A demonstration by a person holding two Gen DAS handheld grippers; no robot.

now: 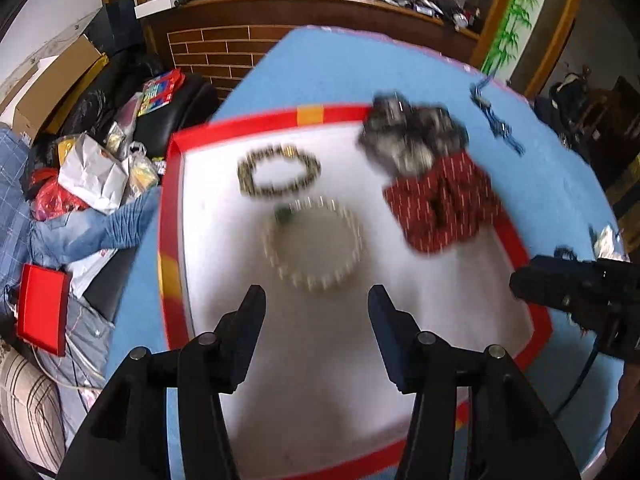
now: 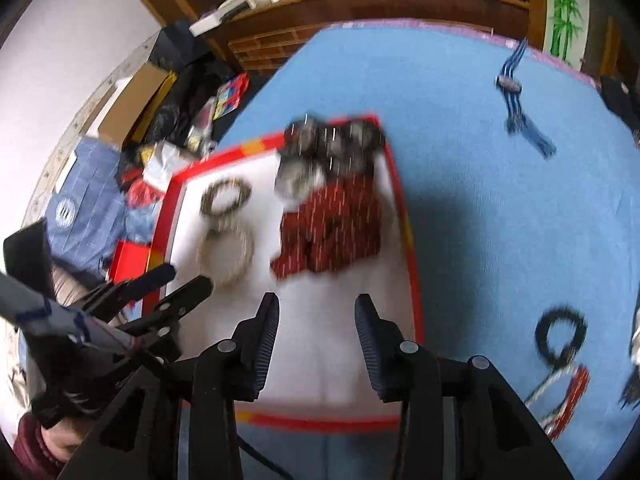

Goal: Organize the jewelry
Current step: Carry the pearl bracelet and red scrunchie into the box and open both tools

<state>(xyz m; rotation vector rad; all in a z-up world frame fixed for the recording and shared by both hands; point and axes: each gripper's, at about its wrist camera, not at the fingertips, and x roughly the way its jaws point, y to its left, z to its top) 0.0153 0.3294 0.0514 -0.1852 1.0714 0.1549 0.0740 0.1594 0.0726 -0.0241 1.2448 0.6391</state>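
Jewelry lies in the red-rimmed tray [image 1: 172, 216]: a dark bracelet [image 1: 279, 176] upper left, a pale bracelet [image 1: 314, 246] just below it, both flat rings blurred beyond bead detail. Left gripper [image 1: 316, 304] and right gripper [image 2: 316, 312] hang released, empty.

We see a table [image 1: 360, 68] covered in matt blue cloth. On it lies a tray [image 1: 170, 208] with a glossy red rim and a matt white, felt-like floor. In the tray, a red scrunchie [image 1: 444, 204] looks like soft patterned fabric, the grey one [image 1: 412, 136] fuzzy. Both bracelets [image 1: 280, 176] are beaded, the pale one [image 1: 314, 248] slightly shiny. Our fingers [image 1: 250, 336] are matt black plastic with ribbed pads. Behind stands a polished wooden counter [image 1: 320, 4].
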